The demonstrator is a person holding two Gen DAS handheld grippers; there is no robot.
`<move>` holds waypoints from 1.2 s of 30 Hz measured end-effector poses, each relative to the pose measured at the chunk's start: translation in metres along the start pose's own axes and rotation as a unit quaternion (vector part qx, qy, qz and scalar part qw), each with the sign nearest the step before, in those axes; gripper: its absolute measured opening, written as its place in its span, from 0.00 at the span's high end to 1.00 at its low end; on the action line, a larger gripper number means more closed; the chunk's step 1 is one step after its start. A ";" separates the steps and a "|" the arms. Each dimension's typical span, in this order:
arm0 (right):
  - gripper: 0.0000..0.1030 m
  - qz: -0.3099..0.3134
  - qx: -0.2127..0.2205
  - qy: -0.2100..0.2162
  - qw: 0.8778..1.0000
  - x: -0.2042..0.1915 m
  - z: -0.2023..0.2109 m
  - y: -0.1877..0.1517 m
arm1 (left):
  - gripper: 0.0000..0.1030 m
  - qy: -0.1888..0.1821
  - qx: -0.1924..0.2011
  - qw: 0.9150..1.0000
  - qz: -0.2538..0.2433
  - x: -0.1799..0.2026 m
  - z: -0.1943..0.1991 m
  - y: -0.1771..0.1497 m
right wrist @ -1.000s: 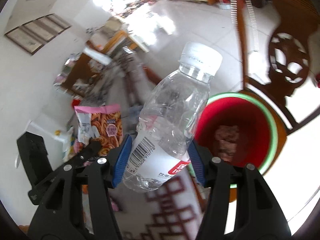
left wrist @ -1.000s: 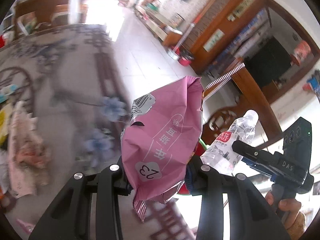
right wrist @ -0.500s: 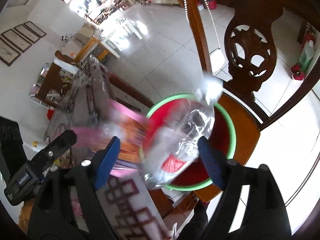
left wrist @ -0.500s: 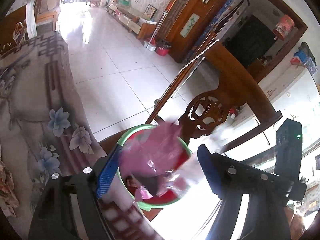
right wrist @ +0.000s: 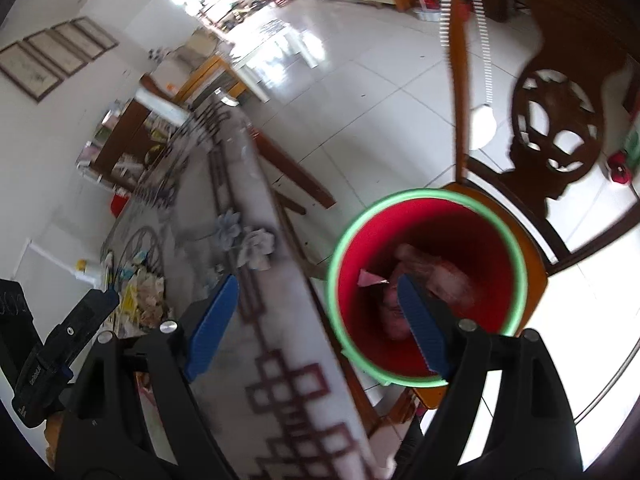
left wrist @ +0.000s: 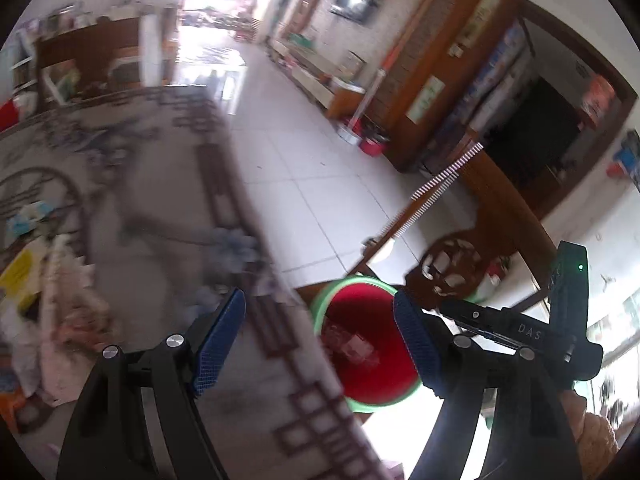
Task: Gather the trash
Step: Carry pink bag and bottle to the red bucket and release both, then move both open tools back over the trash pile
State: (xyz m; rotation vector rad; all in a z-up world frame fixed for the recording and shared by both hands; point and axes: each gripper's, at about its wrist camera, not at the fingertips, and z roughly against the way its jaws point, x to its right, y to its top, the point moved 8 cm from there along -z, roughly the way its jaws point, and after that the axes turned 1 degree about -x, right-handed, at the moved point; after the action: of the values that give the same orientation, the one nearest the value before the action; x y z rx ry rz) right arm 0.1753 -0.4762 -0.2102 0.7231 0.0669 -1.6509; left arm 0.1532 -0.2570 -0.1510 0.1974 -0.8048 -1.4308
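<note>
My left gripper (left wrist: pixel 318 344) has just been opening; its blue pads (left wrist: pixel 218 342) now stand spread wide and nothing is between them. My right gripper (right wrist: pixel 320 322) has also just been opening and its jaws are apart and empty too. Both hang above the edge of the table (right wrist: pixel 256 320), which has a grey cloth with a dark brown border pattern and blue flowers. Just beside this edge stands the red bucket (right wrist: pixel 472 228) with a green rim, on the seat of a carved wooden chair (right wrist: pixel 560 136). Inside the bucket I see trash (right wrist: pixel 436 276): something pinkish and crumpled in the right wrist view, and in the left wrist view a clear thing with a white and red label, which is blurred. More trash (left wrist: pixel 44 304) lies on the table at the left, wrappers and papers, well apart from the bucket. The right gripper shows at the right in the left wrist view, held in a hand (left wrist: pixel 596 436).
</note>
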 end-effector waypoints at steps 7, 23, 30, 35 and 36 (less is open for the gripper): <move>0.22 0.047 -0.026 0.016 0.998 -0.064 -0.026 -0.012 | 0.30 0.036 0.026 0.998 0.048 -0.068 0.039 -0.004; 0.22 0.102 -0.063 0.018 0.993 -0.180 -0.067 -0.073 | 0.30 0.053 0.043 0.994 0.080 -0.176 0.095 -0.022; 0.22 0.102 -0.073 0.012 0.992 -0.207 -0.077 -0.104 | 0.30 0.062 0.045 0.994 0.080 -0.216 0.116 -0.031; 0.20 0.101 -0.077 0.009 0.992 -0.220 -0.081 -0.121 | 0.30 0.090 0.042 0.990 0.102 -0.261 0.131 -0.049; 0.19 0.100 -0.078 0.008 0.992 -0.222 -0.081 -0.125 | 0.30 0.096 0.040 0.988 0.112 -0.272 0.134 -0.054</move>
State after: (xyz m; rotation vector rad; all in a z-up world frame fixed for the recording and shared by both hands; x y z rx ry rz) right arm 0.1028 -0.2193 -0.2107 0.6038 0.1281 -1.4313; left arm 0.0483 0.0305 -0.1861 0.2932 -0.7029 -1.1495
